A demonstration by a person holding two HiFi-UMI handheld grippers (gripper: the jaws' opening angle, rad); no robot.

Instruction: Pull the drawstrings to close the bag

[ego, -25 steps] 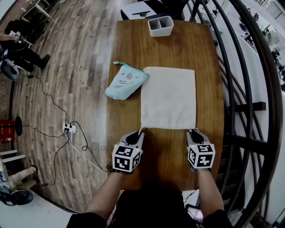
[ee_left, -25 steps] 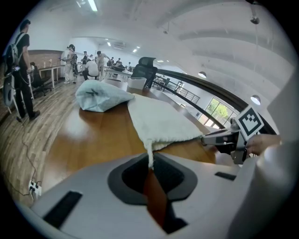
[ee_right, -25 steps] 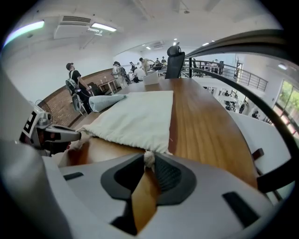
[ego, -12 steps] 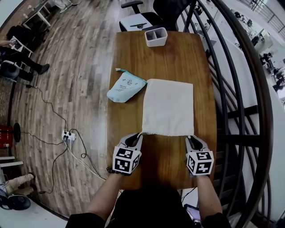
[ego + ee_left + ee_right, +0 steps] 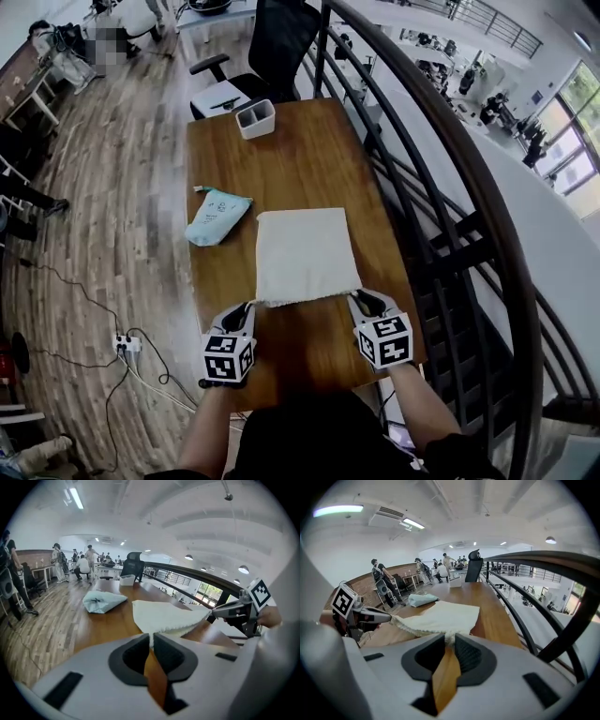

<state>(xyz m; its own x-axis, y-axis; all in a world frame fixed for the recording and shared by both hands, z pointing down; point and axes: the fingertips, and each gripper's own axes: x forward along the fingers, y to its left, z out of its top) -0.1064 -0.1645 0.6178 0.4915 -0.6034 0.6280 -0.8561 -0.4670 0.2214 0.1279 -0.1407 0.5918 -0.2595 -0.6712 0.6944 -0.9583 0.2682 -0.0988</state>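
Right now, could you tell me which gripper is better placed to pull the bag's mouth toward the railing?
Right. The right gripper is shut on the white drawstring bag's corner nearest the railing; the left gripper holds the opposite corner, toward the blue pouch.

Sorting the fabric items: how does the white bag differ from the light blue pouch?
The white bag is larger, flat and plain; the light blue pouch is smaller, puffy and printed. The left tool and right tool pinch the white bag's near corners; the light blue pouch lies untouched. Both are fabric on the table.
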